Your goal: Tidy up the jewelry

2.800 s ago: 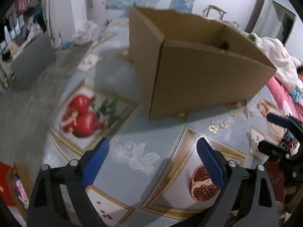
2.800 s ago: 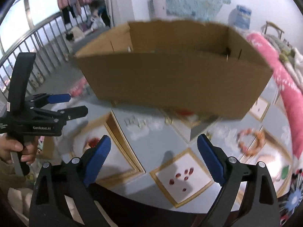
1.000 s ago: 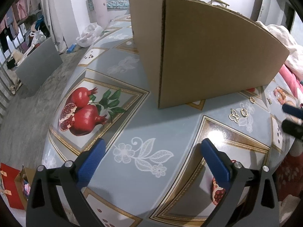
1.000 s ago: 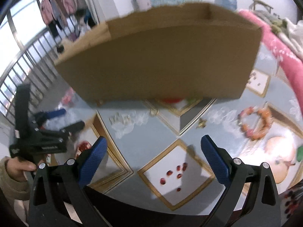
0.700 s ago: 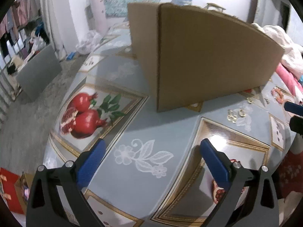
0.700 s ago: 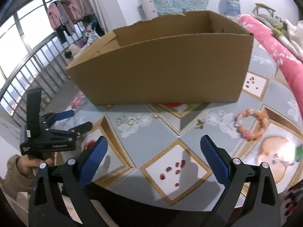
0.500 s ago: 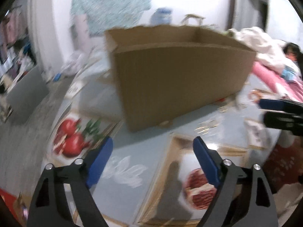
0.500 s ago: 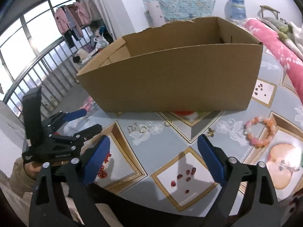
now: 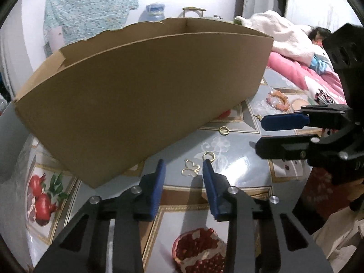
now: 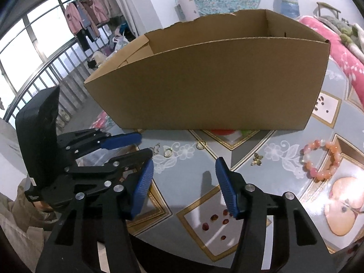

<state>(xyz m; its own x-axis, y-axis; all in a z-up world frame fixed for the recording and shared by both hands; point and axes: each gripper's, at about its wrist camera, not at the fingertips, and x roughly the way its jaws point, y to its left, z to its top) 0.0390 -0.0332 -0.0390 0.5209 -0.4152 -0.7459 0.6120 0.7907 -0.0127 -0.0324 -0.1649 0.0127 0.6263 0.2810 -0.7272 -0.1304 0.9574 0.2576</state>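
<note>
**A Room in a Home**

This is a home. A bed with a pink blanket [image 9: 293, 68] has a person [image 9: 318, 35] lying in it. Clothes [image 10: 88, 16] hang by a big window [image 10: 34, 43]. A table [image 10: 188, 177] wears a cloth with fruit pictures.

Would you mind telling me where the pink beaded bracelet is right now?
The pink beaded bracelet lies flat on the table at the right of the right wrist view, beside the cardboard box's right corner, right of the small gold charm.
</note>
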